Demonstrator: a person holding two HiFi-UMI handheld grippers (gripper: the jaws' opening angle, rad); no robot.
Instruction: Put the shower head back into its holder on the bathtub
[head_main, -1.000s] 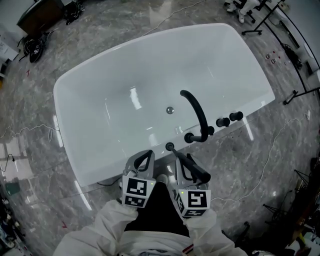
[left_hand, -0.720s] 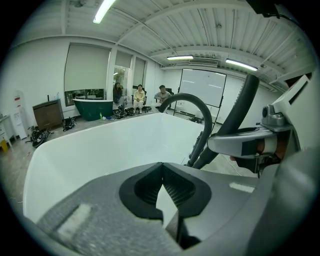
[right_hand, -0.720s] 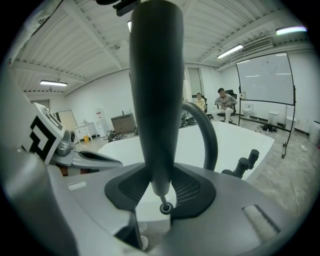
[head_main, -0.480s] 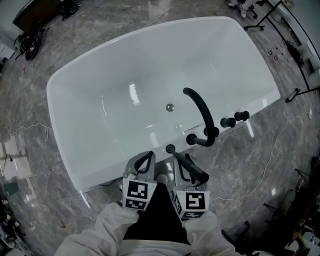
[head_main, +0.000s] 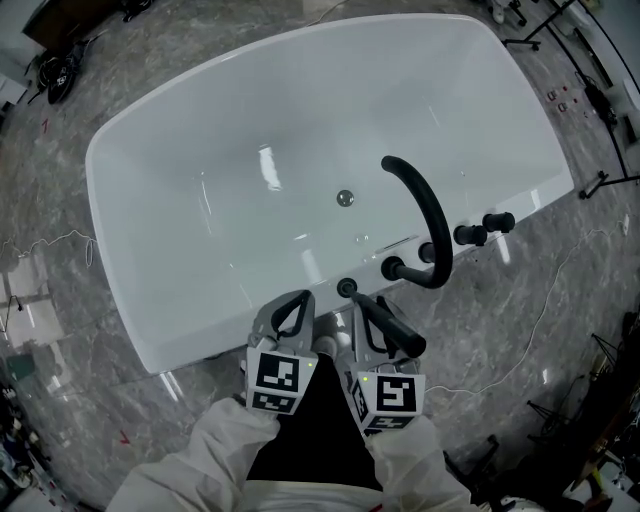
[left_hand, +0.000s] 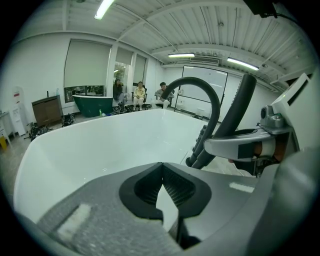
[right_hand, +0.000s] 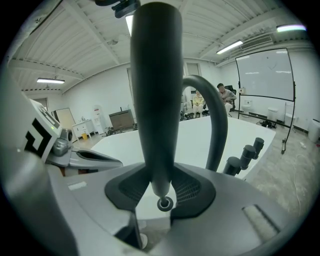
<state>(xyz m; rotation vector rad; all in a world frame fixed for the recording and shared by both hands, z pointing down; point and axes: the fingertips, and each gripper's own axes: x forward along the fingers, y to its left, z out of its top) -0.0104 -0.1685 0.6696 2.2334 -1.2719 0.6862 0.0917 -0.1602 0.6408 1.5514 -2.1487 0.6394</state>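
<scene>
- Gripping the black shower head (right_hand: 155, 100) by its thin lower end, the right gripper (right_hand: 162, 187) is seen with its jaws clenched on it; the wand rises steeply from the pads.
- Just beside it, the left gripper (left_hand: 161, 172) is held with its jaw tips pressed together and nothing between them.
- A small black holder (head_main: 346, 288) is seen on the near rim of the white bathtub (head_main: 150, 200), just ahead of both grippers; the shower head is not seated in it.
- Further right along the rim, an arched black spout (head_main: 425, 210) and black knobs (head_main: 470, 235) are mounted.
- A drain (head_main: 345, 198) is set in the tub's bottom.
- Beyond the tub, seated people (left_hand: 140, 92) are made out.
</scene>
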